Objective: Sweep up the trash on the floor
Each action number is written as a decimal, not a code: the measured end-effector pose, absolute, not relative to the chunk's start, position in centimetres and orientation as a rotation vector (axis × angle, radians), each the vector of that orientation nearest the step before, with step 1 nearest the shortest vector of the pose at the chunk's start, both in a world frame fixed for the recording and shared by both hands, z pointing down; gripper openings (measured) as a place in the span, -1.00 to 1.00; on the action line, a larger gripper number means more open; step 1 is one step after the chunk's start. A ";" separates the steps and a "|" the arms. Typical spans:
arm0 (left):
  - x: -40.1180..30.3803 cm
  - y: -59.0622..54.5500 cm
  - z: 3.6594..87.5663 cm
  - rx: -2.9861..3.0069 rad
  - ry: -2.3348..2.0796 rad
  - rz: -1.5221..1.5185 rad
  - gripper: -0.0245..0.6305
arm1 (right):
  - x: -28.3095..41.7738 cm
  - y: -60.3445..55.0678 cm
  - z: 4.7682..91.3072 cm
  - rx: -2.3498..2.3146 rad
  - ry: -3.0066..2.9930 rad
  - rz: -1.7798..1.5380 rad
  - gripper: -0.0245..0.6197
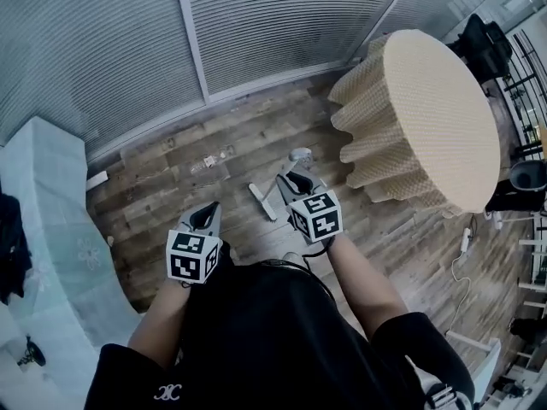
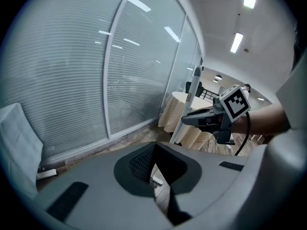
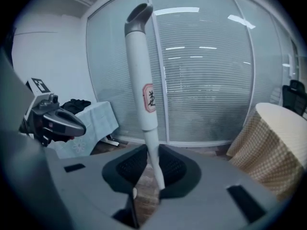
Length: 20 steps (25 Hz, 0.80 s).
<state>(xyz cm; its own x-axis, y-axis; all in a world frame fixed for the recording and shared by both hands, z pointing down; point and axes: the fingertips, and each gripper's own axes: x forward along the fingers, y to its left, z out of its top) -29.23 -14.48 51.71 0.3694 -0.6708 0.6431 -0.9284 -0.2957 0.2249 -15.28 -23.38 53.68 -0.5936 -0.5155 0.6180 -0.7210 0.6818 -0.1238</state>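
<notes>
My right gripper (image 1: 297, 180) is shut on the white broom handle (image 3: 144, 85), which rises upright between its jaws (image 3: 152, 174). The handle's grey top (image 1: 300, 154) points toward my head. The broom head (image 1: 262, 202) rests on the wooden floor, just ahead of both grippers. Small scraps of trash (image 1: 210, 161) lie on the floor farther ahead, near the glass wall. My left gripper (image 1: 205, 217) hovers to the broom's left, slightly open and empty (image 2: 156, 176); the broom head (image 2: 155, 180) shows through its narrow gap. The right gripper (image 2: 211, 119) and the broom handle (image 2: 193, 87) appear there too.
A round table with a beige honeycomb cloth (image 1: 427, 118) stands close on the right. A glass wall with blinds (image 1: 256, 24) closes the far side. A table under a pale cloth (image 1: 51, 229) fills the left. A power strip (image 1: 466, 239) lies on the floor at right.
</notes>
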 end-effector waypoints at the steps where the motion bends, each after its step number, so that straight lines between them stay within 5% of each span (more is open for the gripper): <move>1: -31.3 -15.2 51.9 2.056 -1.371 0.578 -0.93 | -17.4 -24.0 53.6 0.931 -2.343 0.492 -0.66; 11: -50.4 -17.2 53.8 1.899 -1.455 0.575 -0.93 | -40.3 -28.6 52.0 0.590 -2.456 0.366 -0.66; 20: -56.9 -16.4 55.0 1.735 -1.543 0.517 -0.93 | -51.1 -35.9 59.4 0.801 -2.373 0.502 -0.66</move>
<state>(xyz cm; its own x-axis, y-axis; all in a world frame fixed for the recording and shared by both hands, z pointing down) -56.87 -16.38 54.96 0.1939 -0.6652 0.7210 -0.9653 0.0018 0.2612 -51.07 -35.92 59.35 -0.6520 -0.4253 0.6278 -0.6430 0.7489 -0.1604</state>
